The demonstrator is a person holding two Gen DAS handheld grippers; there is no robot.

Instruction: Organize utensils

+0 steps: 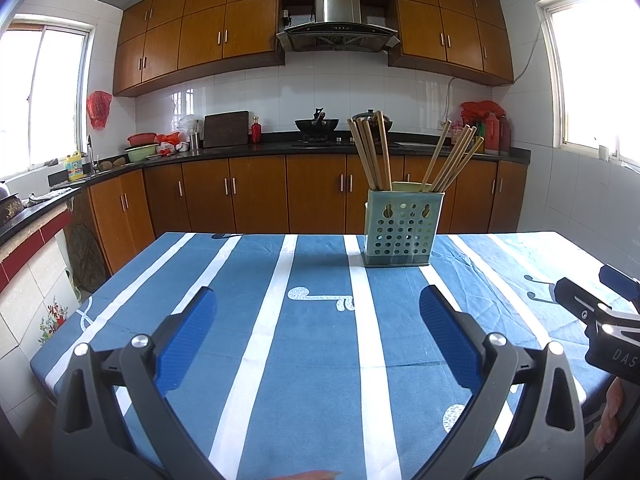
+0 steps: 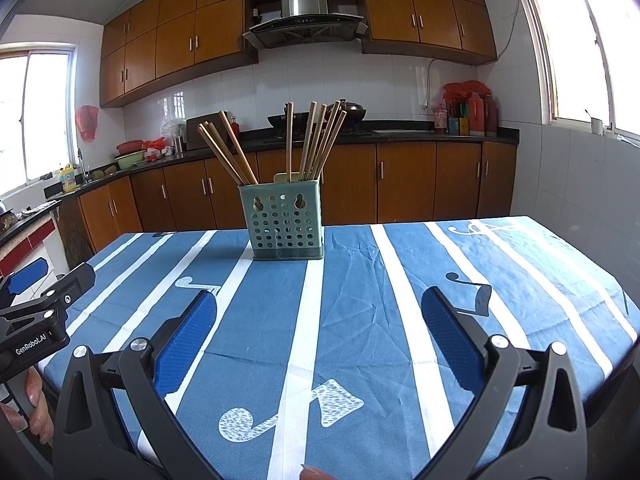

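A pale green perforated utensil holder [image 1: 402, 230] stands upright near the table's far edge; it also shows in the right wrist view [image 2: 285, 224]. Several wooden chopsticks [image 1: 374, 152] stand in it in two bunches, leaning apart [image 2: 316, 140]. My left gripper [image 1: 318, 304] is open and empty, low over the tablecloth, well short of the holder. My right gripper [image 2: 320, 306] is open and empty, likewise short of the holder. Each gripper shows at the edge of the other's view: the right one [image 1: 600, 304], the left one [image 2: 44, 284].
The table wears a blue cloth with white stripes [image 1: 280, 280]. Behind it runs a kitchen counter with brown cabinets [image 1: 256, 192], a wok on the stove [image 1: 316, 124], bottles [image 2: 472, 114] and bowls [image 1: 142, 148]. Windows are at left and right.
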